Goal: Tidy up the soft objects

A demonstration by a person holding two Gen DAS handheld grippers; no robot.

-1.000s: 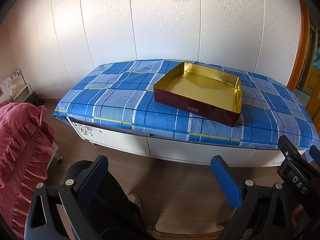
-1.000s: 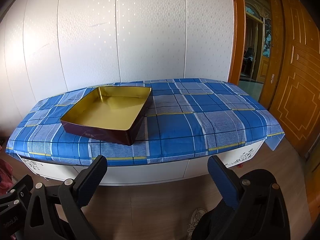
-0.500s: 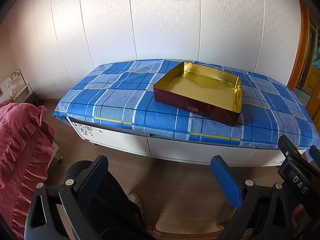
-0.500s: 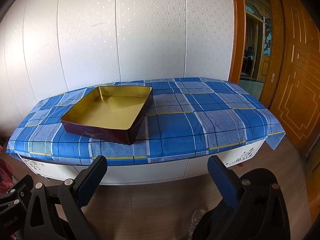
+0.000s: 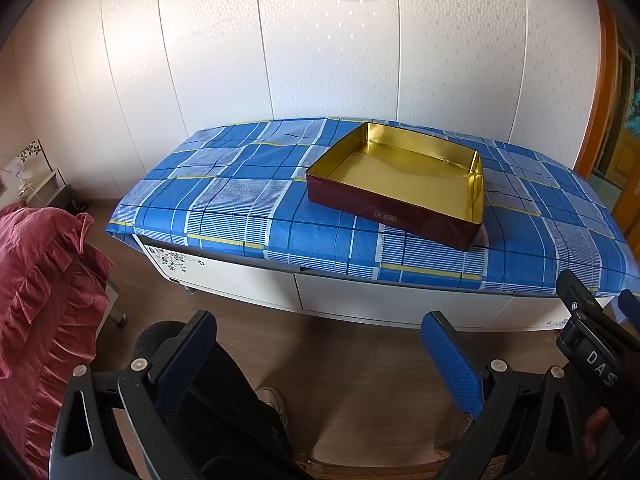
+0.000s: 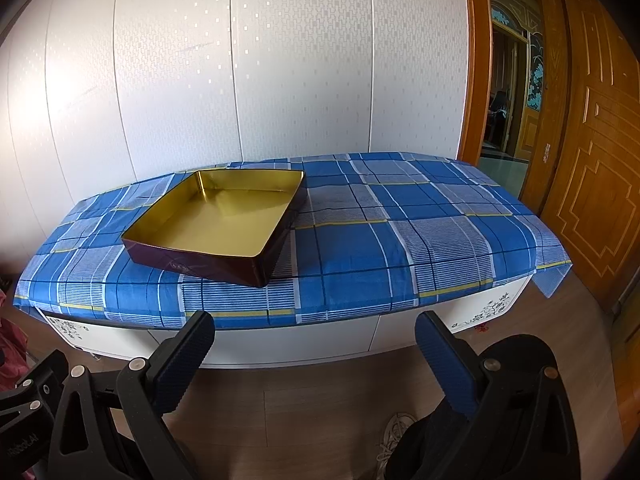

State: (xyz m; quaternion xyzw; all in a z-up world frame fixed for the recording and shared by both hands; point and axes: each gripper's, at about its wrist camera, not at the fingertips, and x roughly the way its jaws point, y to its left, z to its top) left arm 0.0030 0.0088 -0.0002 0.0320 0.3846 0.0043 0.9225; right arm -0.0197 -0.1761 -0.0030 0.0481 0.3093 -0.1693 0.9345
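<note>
Both claws, left (image 5: 320,354) and right (image 6: 316,354), hung released and empty; no soft objects showed, so locating them preceded filling the tin (image 6: 216,220) mid-tabletop (image 6: 440,240).

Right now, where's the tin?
The tin sits empty on the blue plaid cloth over the low cabinet: right of centre in the left view, left of centre in the right.

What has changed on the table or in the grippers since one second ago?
Nothing visibly changed. The tin sits empty on the blue cloth, and the left gripper and right gripper both hang open and empty in front of the table, as before.
</note>
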